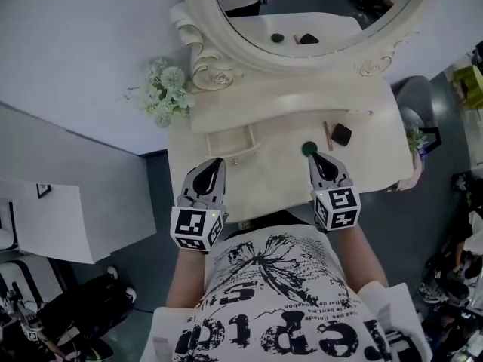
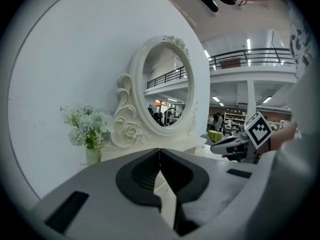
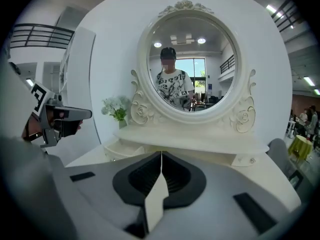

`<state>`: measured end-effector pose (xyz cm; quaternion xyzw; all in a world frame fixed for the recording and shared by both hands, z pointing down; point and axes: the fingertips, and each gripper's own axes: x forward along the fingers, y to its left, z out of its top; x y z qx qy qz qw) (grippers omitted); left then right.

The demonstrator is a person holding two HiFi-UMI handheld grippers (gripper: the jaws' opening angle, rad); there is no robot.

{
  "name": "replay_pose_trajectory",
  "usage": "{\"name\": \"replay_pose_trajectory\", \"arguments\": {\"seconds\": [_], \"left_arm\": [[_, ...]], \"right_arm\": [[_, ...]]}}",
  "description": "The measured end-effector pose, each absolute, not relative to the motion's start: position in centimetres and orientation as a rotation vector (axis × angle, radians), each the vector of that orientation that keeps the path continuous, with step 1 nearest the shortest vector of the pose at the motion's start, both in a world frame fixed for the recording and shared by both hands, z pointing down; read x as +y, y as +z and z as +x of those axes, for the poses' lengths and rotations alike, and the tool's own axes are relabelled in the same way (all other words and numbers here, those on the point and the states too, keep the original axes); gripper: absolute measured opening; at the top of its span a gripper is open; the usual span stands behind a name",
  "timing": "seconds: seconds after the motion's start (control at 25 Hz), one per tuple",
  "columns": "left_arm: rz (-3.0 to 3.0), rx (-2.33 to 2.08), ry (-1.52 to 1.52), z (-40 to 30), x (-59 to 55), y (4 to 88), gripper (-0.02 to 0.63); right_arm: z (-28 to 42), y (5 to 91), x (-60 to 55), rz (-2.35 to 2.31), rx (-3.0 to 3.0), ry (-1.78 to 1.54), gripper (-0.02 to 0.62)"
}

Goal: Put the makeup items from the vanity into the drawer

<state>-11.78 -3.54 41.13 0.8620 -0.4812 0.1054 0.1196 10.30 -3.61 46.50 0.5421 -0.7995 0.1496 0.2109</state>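
Three makeup items sit on the vanity top [image 1: 275, 183], none in the drawer yet: a round dark pot [image 1: 309, 148], a slim stick [image 1: 328, 135] and a black square case [image 1: 341, 134]. They are grouped to the right of the small open drawer [image 1: 230, 143], which looks empty, though it is small in the head view. The right gripper [image 1: 316, 156] points at the round pot, tip just short of it, jaws together with nothing between. The left gripper [image 1: 218, 162] sits near the drawer front, jaws also together and empty. We judge this as the approach to the first pick. Next, the right jaws need to part and straddle the pot. Both hands are out in front of the torso, aimed toward the mirror [image 1: 317, 6], tilted slightly down.
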Motion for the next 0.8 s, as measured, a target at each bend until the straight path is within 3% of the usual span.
{"name": "replay_pose_trajectory", "arguments": {"seconds": [0.28, 0.32, 0.44, 0.8], "left_arm": [[2.502, -1.379, 0.34, -9.3, -7.1, 42.9, 0.02], [2.493, -1.375, 0.347, -9.0, -7.5, 43.4, 0.021], [2.466, -1.362, 0.374, -8.0, -8.5, 44.9, 0.02], [2.405, -1.347, 0.41, -7.0, -10.3, 46.8, 0.02]], "right_arm": [[13.2, 53.8, -6.4, 1.376, -2.057, 0.528, 0.021], [13.5, 54.8, -6.7, 1.366, -2.037, 0.55, 0.029], [14.3, 57.6, -7.5, 1.31, -1.992, 0.627, 0.138], [16.4, 63.1, -9.1, 1.219, -1.871, 0.742, 0.172]]}}
